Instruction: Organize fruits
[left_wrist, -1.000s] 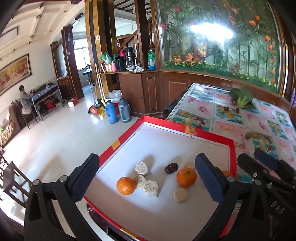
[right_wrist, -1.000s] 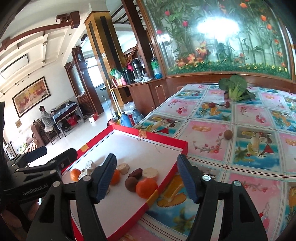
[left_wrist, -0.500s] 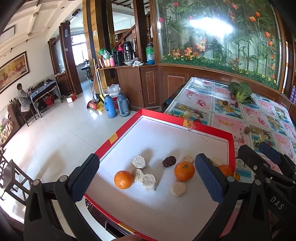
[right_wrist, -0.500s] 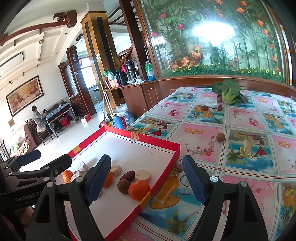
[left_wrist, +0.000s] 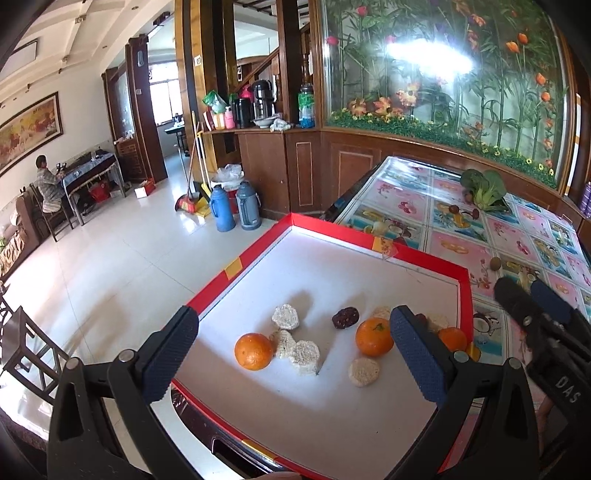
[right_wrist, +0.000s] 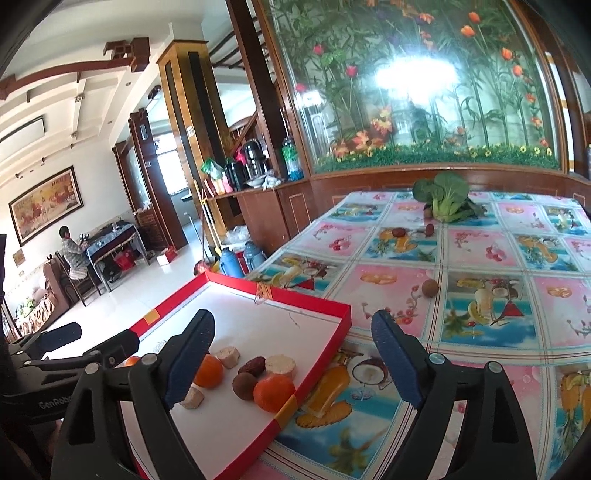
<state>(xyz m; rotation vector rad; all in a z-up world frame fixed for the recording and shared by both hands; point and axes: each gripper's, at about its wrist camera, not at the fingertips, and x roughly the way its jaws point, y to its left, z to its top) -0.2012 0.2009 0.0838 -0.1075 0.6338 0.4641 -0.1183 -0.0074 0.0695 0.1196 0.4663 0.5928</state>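
Both of your grippers have drawn back and risen over the last second: the red-rimmed tray (left_wrist: 373, 242) now sits lower in each wrist view, and more of the fruit-print tabletop (right_wrist: 487, 254) shows beyond it. Nothing in the tray has shifted. The retreat suggests that you are between picks, with the gathering of fruit only partly done.

Left gripper (left_wrist: 291, 354): fingers spread wide, holding nothing and touching nothing. It hovers above the tray's near half, framing an orange (left_wrist: 254, 350) that touches a cluster of pale crumbly cakes (left_wrist: 297, 350). A second orange (left_wrist: 373, 336) lies just beside the right-hand finger (left_wrist: 417, 358), with a dark date-like fruit (left_wrist: 345, 318) behind it.

Right gripper (right_wrist: 293, 365): fingers likewise wide apart and empty. It hangs over the tray's right rim, above a third orange (right_wrist: 274, 391), which touches a round brown fruit (right_wrist: 243, 385) close to that rim.

Still outside the tray, on the tabletop: a small brown fruit (right_wrist: 430, 287) well apart from the tray, two darker small fruits (right_wrist: 398, 232) farther off, and a leafy green vegetable (right_wrist: 445, 199) near the far edge. By judgement, the small brown fruit is the nearest loose piece for your right gripper, which would have to reach forward over the tabletop to take it.
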